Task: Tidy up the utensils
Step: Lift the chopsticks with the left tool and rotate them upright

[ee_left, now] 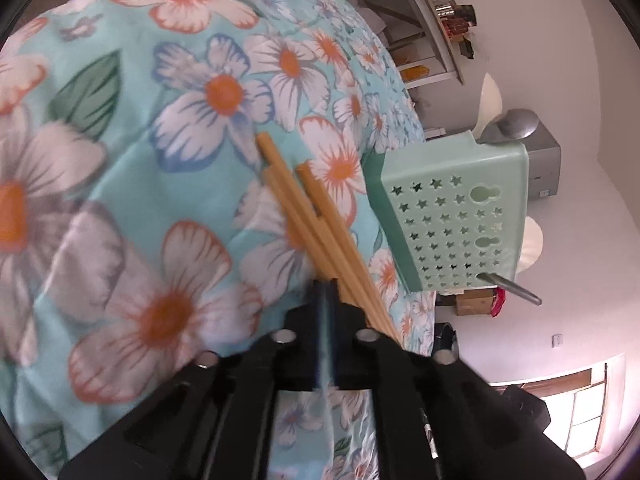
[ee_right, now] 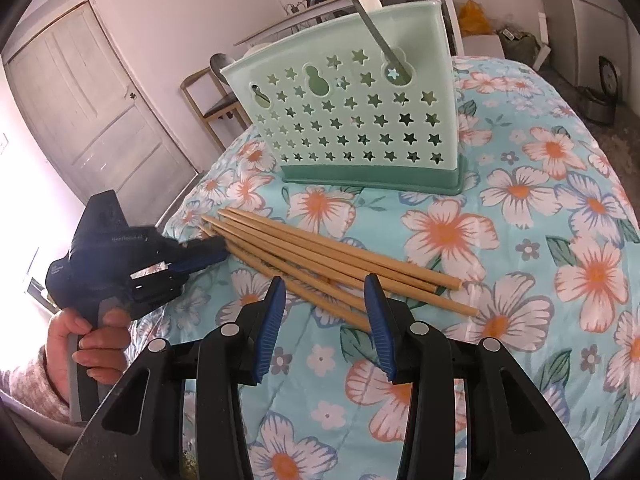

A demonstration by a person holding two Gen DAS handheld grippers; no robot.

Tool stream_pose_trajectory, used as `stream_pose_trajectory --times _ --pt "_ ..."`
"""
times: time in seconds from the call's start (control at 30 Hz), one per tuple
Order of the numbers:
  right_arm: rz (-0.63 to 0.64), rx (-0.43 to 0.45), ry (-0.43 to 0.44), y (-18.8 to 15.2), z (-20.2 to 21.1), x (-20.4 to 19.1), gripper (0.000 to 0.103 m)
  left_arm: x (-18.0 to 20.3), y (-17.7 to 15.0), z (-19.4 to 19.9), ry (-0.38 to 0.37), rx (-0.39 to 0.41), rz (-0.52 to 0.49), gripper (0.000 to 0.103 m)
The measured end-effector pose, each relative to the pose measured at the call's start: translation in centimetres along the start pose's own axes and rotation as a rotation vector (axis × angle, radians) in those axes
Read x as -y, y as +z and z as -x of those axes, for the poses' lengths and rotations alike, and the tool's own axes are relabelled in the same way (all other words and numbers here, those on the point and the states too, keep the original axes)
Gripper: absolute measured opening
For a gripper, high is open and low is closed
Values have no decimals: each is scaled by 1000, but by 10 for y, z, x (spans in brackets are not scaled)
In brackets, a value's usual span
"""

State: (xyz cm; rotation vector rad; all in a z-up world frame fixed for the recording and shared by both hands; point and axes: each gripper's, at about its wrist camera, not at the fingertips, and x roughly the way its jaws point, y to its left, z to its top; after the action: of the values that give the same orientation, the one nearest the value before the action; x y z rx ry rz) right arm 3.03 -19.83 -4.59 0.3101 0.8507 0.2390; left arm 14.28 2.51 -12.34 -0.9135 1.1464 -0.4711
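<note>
Right, left gripper point(ee_right: 218, 249) is clamped shut beside the chopsticks point(ee_right: 340, 264), holding none, so reopen and straddle them while right gripper point(ee_right: 325, 300) hovers open above.

Daylight floods both fisheye views, blowing out a window point(ee_left: 576, 412) low in the left wrist view and the right wrist view's left edge. The left view is motion-blurred; both bend and darken at their rims.

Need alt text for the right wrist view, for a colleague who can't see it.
Open right claw hovers over a bundle of wooden chopsticks on a floral cloth. The left claw is closed at their far ends. Behind stands a green star-holed holder with a utensil handle sticking out.
</note>
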Motion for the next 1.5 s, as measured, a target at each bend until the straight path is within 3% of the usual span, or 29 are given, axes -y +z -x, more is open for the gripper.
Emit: stream_pose_trajectory --times 0.13,0.33,0.43,0.6,0.8,1.07,1.5 --pt "3 16 5 0 5 -2 40 -2 -6 13 28 -19 14 0" --pt "23 14 25 1 2 -10 40 8 -8 26 -14 -1 -23 2" --pt "58 14 27 3 -1 -20 42 13 -5 17 -16 -19 -20 17" --pt "63 4 31 2 -4 -23 45 7 7 1 -8 -21 33 28" --pt "46 -4 24 2 -7 -18 45 -3 13 -9 -20 -11 113 28" --pt "52 0 22 1 -2 -19 45 -10 10 -7 -10 6 163 7" --pt "53 19 20 1 4 -22 45 -11 -1 28 30 15 145 6"
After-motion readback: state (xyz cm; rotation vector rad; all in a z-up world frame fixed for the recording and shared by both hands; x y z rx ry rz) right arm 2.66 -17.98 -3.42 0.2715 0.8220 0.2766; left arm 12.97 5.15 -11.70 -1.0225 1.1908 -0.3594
